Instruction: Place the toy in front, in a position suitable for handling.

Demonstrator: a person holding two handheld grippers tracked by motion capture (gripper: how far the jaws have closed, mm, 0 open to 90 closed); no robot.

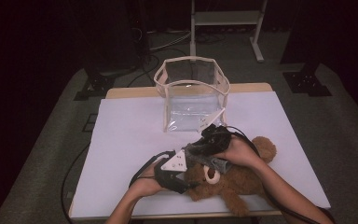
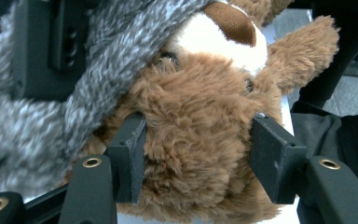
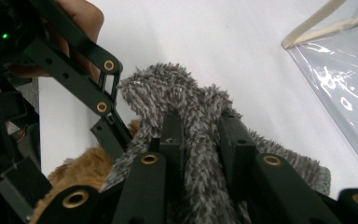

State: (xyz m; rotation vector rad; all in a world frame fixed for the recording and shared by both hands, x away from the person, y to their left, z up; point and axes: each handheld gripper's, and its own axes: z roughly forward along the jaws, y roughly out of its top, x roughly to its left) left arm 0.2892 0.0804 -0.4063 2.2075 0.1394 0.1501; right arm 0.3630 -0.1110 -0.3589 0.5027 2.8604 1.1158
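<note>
A brown teddy bear [image 1: 242,179] lies on the white table cover [image 1: 130,140] near the front edge. My left gripper [image 1: 190,179] comes in from the left and is shut on the bear's head [image 2: 200,107], with both pads pressed into the fur. My right gripper [image 1: 201,151] reaches in from the right and is shut on a grey fuzzy cloth [image 1: 212,161], pinched between its pads [image 3: 172,133]. The cloth [image 2: 37,126] drapes over the top of the bear's head, above its white muzzle [image 2: 214,39]. In the right gripper view the cloth [image 3: 168,93] stands up between the jaws.
A clear plastic bag [image 1: 191,93] with cream trim stands open at the table's far middle, and its edge [image 3: 340,84] is close to the right gripper. Cables trail off the front left. A metal stand's legs [image 1: 223,28] sit on the floor beyond.
</note>
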